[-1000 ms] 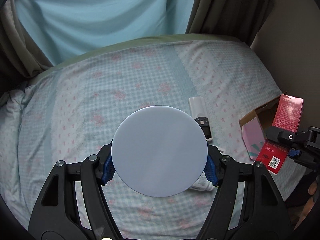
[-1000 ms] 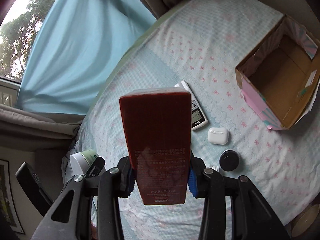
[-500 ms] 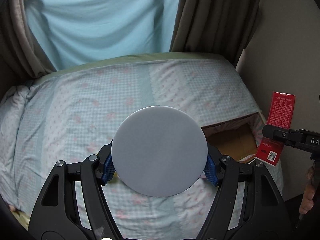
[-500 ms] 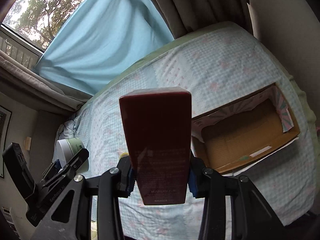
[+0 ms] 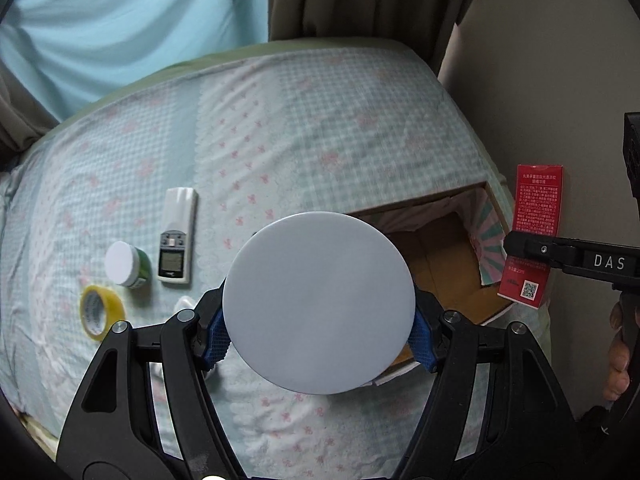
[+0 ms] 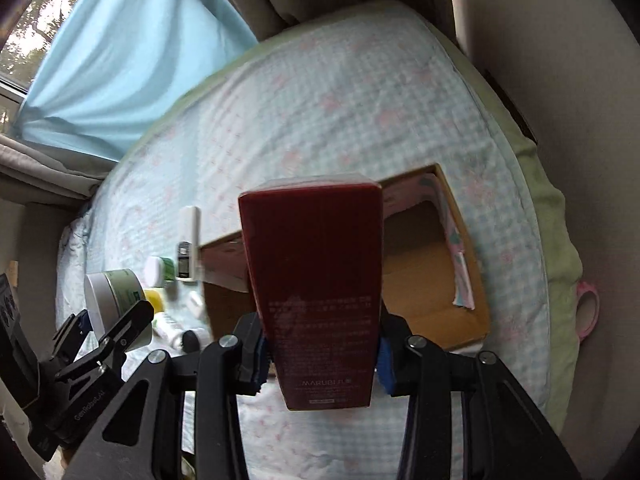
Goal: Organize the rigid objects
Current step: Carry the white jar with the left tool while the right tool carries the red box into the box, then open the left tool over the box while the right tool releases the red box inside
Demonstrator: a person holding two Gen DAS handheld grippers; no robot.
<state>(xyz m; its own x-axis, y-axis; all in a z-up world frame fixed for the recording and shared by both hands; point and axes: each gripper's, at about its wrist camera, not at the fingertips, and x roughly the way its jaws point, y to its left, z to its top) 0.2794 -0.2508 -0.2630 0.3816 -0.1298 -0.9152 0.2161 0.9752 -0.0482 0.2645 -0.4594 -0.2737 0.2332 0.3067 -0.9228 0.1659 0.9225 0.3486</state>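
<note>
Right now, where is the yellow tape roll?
In the left wrist view, the tape roll lies on the bed's left side, just below-left of the green jar.

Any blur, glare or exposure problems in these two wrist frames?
Left wrist: strong fisheye bending, blue curtain motion-smeared, held white lid sharp, no glare. Right wrist: window blown out, red box dim and backlit, bedsheet soft.

Bed (image 5: 320,120) with box (image 5: 448,256), remote (image 5: 178,236), tape (image 5: 100,312)
</note>
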